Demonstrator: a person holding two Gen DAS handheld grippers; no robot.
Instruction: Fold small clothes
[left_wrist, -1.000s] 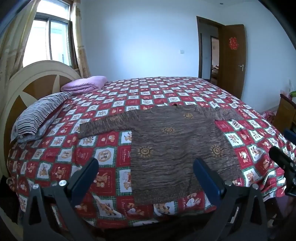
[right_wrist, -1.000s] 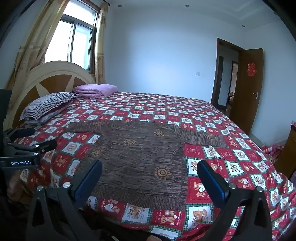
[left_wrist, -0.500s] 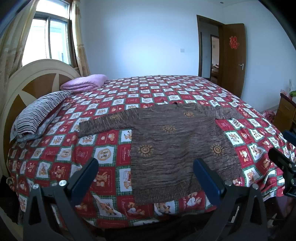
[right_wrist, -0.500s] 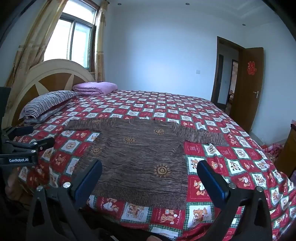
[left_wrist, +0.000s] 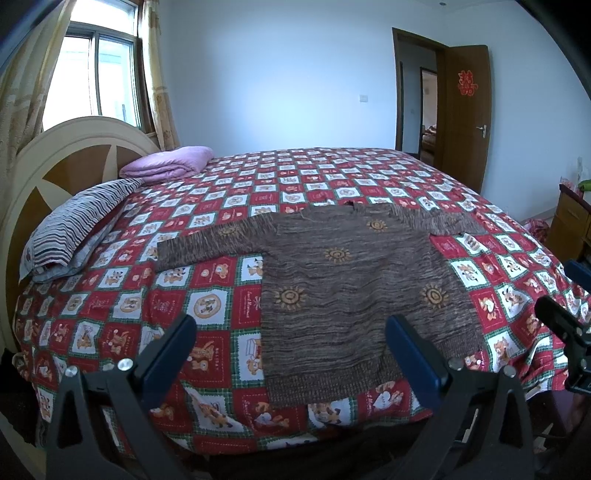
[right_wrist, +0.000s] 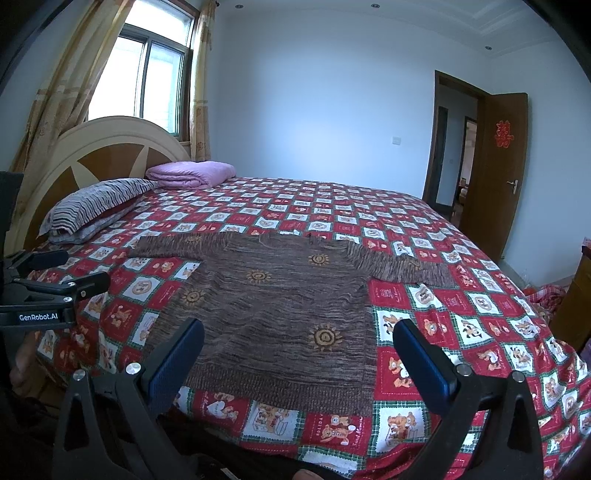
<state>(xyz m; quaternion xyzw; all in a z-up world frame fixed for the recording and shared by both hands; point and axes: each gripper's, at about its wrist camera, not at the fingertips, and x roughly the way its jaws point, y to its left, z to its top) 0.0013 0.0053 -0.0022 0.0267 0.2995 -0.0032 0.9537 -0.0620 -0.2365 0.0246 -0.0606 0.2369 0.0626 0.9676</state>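
Note:
A small brown knitted sweater (left_wrist: 354, 291) (right_wrist: 280, 314) with orange sun motifs lies flat on the bed, both sleeves spread out to the sides and its hem toward me. My left gripper (left_wrist: 291, 354) hangs open in front of the hem's left part, off the cloth. In front of the hem's right part my right gripper (right_wrist: 299, 356) is also open and holds nothing. Each gripper shows at the edge of the other's view: the right gripper (left_wrist: 565, 325) and the left gripper (right_wrist: 48, 291).
The bed has a red checked quilt (left_wrist: 207, 306) (right_wrist: 461, 325). A striped pillow (left_wrist: 74, 225) and a folded purple blanket (left_wrist: 170, 166) lie by the round headboard (left_wrist: 55, 162). A wooden door (left_wrist: 467, 114) stands open at the right, with a wooden cabinet (left_wrist: 569, 221) nearby.
Both grippers have drifted slightly, so the sweater sits a little differently in each view. Nothing has been touched and the jaws stay open.

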